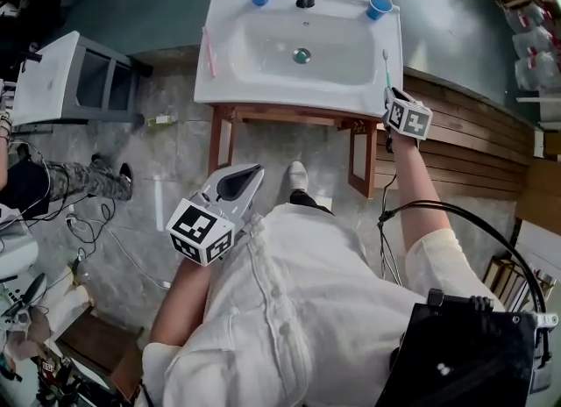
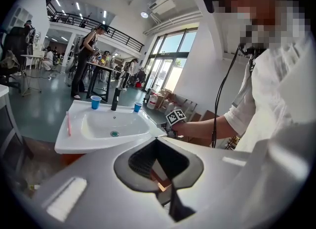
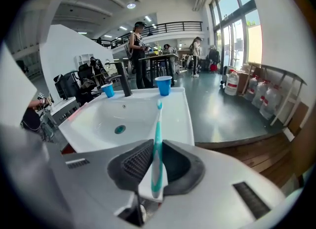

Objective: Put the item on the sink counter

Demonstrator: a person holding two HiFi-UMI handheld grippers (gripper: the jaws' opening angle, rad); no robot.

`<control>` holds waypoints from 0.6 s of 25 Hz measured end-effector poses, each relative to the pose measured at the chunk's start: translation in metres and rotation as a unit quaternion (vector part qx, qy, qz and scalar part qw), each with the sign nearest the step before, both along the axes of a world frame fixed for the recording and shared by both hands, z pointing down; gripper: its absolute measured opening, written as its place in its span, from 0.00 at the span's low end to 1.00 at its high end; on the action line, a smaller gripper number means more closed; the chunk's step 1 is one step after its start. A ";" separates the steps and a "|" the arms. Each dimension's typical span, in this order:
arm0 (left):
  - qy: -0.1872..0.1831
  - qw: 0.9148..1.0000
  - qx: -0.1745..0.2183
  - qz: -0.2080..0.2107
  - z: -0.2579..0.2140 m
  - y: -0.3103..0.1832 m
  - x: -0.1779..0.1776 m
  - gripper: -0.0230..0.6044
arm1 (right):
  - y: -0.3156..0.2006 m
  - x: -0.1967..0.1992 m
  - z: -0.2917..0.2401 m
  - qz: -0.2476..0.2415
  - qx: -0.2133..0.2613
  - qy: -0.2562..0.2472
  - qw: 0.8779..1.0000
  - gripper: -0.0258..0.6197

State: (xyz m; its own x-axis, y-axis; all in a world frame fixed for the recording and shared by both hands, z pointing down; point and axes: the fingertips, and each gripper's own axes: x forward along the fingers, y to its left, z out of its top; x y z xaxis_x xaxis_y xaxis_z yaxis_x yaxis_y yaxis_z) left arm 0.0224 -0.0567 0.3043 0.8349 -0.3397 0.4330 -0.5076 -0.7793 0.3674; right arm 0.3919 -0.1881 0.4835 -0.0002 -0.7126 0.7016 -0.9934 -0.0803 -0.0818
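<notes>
poking forward, toothbrush [image 3: 157,146] sits pinched between the fingers [image 3: 135,163].

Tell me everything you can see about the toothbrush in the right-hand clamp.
The toothbrush is slim and looks plastic: a teal stem set in a wider white handle, with a small brush head at the far tip. The right gripper is shut on the handle, a pad against each side. It points forward from the jaws, over the right rim of the sink, toward a blue cup. Whether it touches the rim I cannot tell.
</notes>
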 end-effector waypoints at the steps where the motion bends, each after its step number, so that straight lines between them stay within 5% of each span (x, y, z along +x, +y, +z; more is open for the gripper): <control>1: 0.002 1.000 0.001 0.000 -0.001 0.004 -0.006 0.04 | 0.004 -0.007 -0.004 0.000 0.002 -0.003 1.000 0.12; 15: 0.023 1.000 -0.002 0.011 0.010 0.097 -0.094 0.04 | 0.089 -0.151 -0.036 -0.054 0.028 -0.027 0.998 0.12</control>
